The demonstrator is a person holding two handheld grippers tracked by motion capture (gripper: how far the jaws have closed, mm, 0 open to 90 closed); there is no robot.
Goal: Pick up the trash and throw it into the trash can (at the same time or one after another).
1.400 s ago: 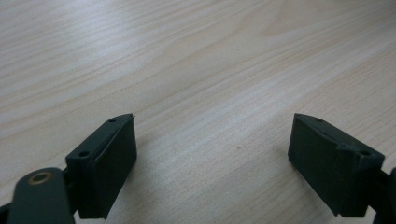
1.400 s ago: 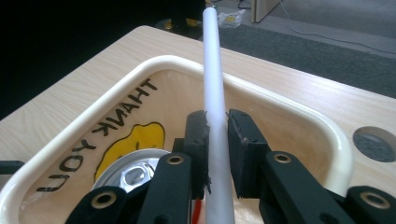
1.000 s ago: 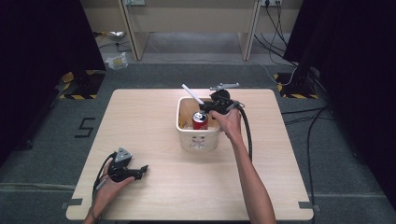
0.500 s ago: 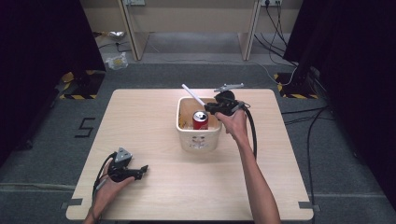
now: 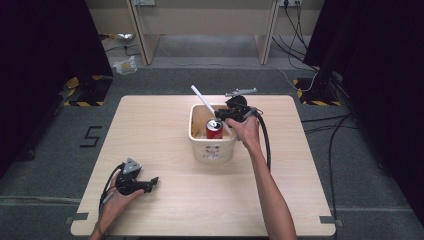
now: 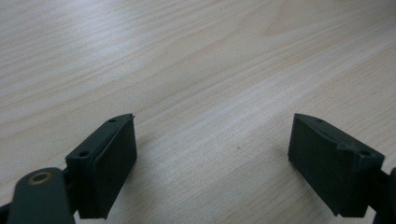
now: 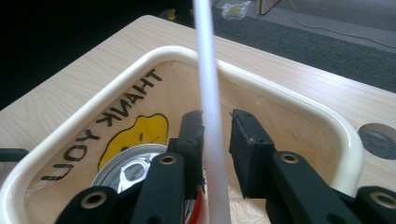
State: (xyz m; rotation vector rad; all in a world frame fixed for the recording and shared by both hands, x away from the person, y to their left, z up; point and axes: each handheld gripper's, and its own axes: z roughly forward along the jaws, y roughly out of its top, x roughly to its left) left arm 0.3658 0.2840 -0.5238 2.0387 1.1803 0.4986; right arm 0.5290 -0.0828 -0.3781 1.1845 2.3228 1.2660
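Observation:
A cream bin (image 5: 212, 147) printed with "THANK YOU" and a yellow smiley stands at mid-table; its rim (image 7: 280, 100) curves round in the right gripper view. A red soda can (image 5: 214, 129) stands upright inside it, its silver top (image 7: 133, 168) below the jaws. A white straw (image 5: 202, 99) slants up and left over the bin's far corner. My right gripper (image 5: 223, 116) hangs over the bin's right side, shut on the straw (image 7: 210, 116), which runs up between its two black jaws. My left gripper (image 5: 152, 183) rests low at the table's near left, open (image 6: 212, 154) over bare wood.
The wooden table (image 5: 150, 130) has bare room on both sides of the bin and along its front. A round hole (image 7: 378, 140) sits in the tabletop just past the bin. Cables (image 5: 325, 125) trail on the grey floor to the right.
My right gripper has shifted slightly over the bin with the straw, whose upper end has moved a little farther back. The left gripper has stayed put.

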